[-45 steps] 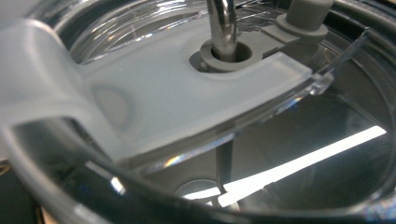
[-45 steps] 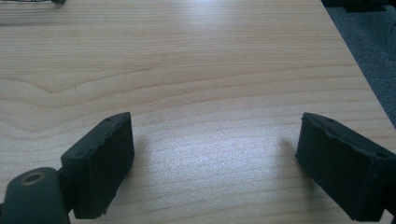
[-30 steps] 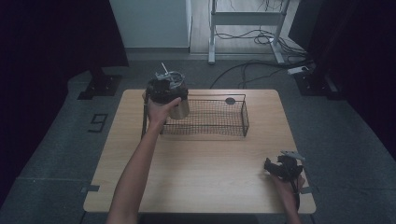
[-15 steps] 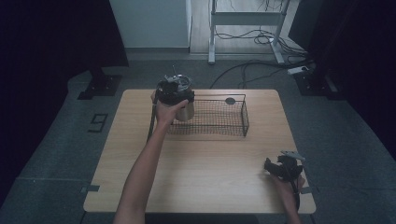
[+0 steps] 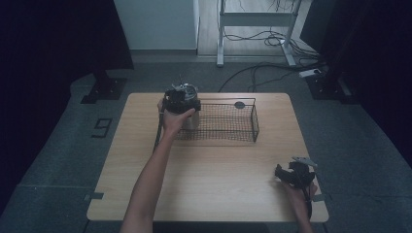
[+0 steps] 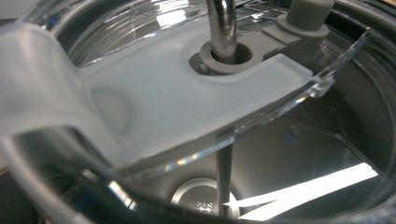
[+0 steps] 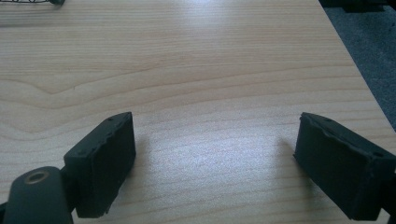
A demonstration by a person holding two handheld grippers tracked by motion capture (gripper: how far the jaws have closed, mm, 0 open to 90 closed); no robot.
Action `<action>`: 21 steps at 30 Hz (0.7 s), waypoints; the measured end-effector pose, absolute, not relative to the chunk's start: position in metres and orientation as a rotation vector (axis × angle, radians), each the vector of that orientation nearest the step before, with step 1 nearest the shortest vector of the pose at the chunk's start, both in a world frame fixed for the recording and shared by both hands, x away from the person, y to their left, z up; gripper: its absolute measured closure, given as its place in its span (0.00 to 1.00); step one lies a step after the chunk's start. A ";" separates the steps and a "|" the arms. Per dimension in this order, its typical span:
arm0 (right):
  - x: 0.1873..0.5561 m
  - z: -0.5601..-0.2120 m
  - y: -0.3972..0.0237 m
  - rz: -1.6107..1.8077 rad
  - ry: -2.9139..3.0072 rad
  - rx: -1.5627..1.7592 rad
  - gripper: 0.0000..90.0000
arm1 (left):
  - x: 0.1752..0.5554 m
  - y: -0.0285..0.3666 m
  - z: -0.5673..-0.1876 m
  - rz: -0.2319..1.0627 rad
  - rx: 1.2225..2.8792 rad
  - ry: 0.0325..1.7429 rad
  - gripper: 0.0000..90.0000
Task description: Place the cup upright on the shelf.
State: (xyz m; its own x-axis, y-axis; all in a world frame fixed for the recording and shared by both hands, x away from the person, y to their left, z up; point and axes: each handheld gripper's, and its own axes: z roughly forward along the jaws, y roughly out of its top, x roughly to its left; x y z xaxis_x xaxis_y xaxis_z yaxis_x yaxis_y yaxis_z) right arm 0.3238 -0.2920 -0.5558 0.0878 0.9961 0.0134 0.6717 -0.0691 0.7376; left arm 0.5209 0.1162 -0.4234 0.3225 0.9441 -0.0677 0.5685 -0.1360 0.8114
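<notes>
A steel tumbler (image 5: pixel 191 119) with a clear lid (image 6: pixel 187 93) and a metal straw (image 6: pixel 220 23) stands at the left end of a black wire basket (image 5: pixel 228 124). My left gripper (image 5: pixel 179 99) sits on top of the tumbler and is shut on its rim, with the person's hand behind it. The left gripper view looks down through the lid into the steel cup from very close. My right gripper (image 5: pixel 285 174) rests on the table (image 5: pixel 214 184) near the front right corner. Its jaws stand wide open over bare wood (image 7: pixel 215 140).
A small black disc (image 5: pixel 239 105) lies at the basket's far side. Around the table is grey floor, with a desk frame and cables (image 5: pixel 252 34) behind and dark curtains on both sides. A strip of tape (image 5: pixel 94 196) marks the front left edge.
My left gripper has carried the tumbler to the right, toward and into the left end of the basket. The right gripper has stayed put.
</notes>
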 end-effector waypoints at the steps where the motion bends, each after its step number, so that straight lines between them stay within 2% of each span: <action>1: 0.324 -0.556 -0.292 0.737 1.641 1.803 0.14 | 0.521 0.117 -0.425 0.612 1.820 1.348 0.05; 21: 0.324 -0.556 -0.292 0.736 1.639 1.804 0.14 | 0.523 0.120 -0.449 0.595 1.839 1.399 0.05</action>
